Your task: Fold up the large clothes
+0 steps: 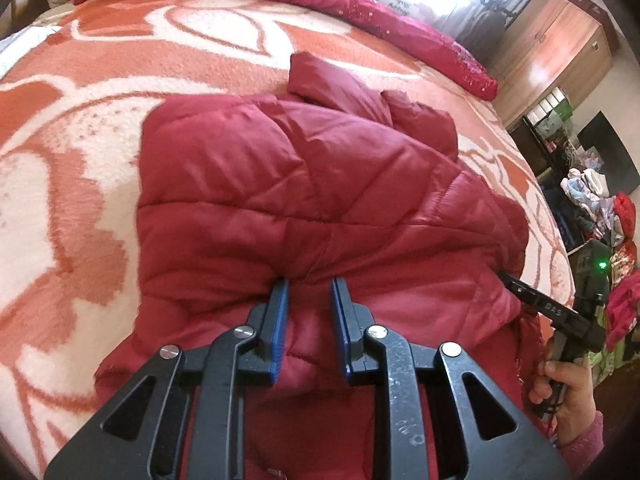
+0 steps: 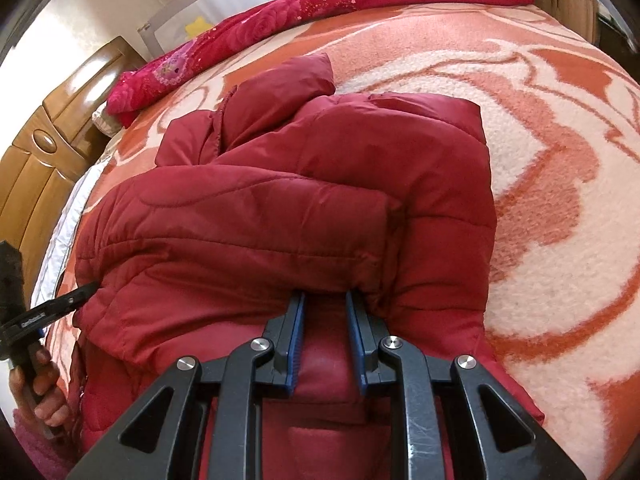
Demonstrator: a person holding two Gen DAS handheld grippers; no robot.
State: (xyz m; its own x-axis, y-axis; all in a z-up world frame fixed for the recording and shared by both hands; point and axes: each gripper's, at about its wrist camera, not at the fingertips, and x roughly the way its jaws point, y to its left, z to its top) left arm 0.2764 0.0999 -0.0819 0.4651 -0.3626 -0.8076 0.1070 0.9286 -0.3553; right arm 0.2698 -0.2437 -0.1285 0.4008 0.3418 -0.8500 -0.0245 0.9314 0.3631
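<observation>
A dark red quilted puffer jacket lies partly folded on the bed, also in the right wrist view. My left gripper has its fingers a hand's width apart with a fold of the jacket bunched between them at the tips. My right gripper stands the same way on the jacket's near edge, fabric between its fingers. Each gripper shows in the other's view: the right one at the jacket's right edge, the left one at its left edge.
The bed has an orange and white patterned blanket. A crimson floral quilt lies along the far side. Wooden cabinets and a pile of clothes stand right of the bed; a wooden headboard is left.
</observation>
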